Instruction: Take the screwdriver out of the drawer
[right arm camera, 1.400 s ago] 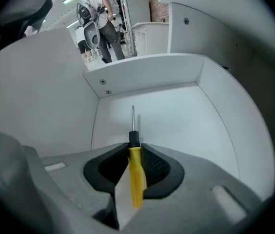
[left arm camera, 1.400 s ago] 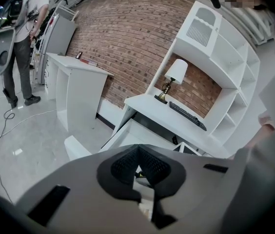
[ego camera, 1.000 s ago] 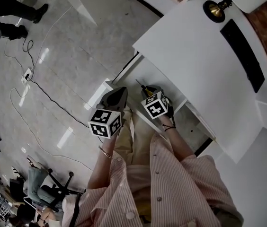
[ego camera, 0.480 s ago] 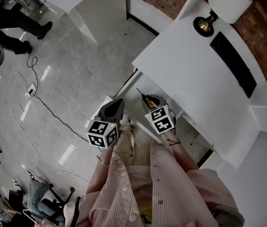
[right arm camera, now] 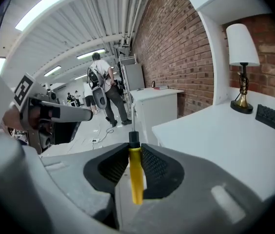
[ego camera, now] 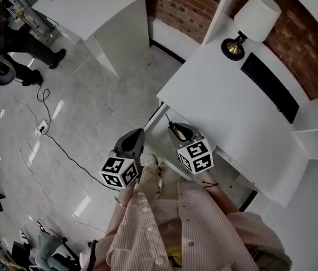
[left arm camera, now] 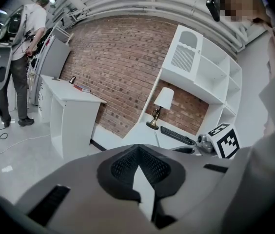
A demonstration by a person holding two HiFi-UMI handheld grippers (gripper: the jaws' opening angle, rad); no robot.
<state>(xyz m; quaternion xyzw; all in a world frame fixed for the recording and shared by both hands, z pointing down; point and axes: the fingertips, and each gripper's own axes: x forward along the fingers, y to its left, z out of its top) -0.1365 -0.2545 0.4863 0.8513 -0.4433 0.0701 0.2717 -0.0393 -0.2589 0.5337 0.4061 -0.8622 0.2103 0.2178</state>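
Plainly, the right hand-held gripper [ego camera: 178,133] is clenched on the screwdriver [right arm camera: 135,175]. Its two black pads press the yellow handle from either side, and the black collar and thin metal shaft stick out past the jaw tips. From the head view, the screwdriver sits just off the front edge of the white worktop [ego camera: 226,103]. It is over the open drawer [ego camera: 158,133] rather than lying in it, and the shaft points towards the worktop's near corner.

The left hand-held gripper [ego camera: 134,140] is held just beside the right one, a little to its left. Its jaws are closed tip to tip with nothing between them.

On the worktop, well apart from both grippers, a lamp [ego camera: 248,22] with a white shade and brass base stands by the brick wall. A dark keyboard [ego camera: 269,87] lies next to it. Cables [ego camera: 46,131] trail across the pale floor on the left, and a person [left arm camera: 21,65] stands further off.
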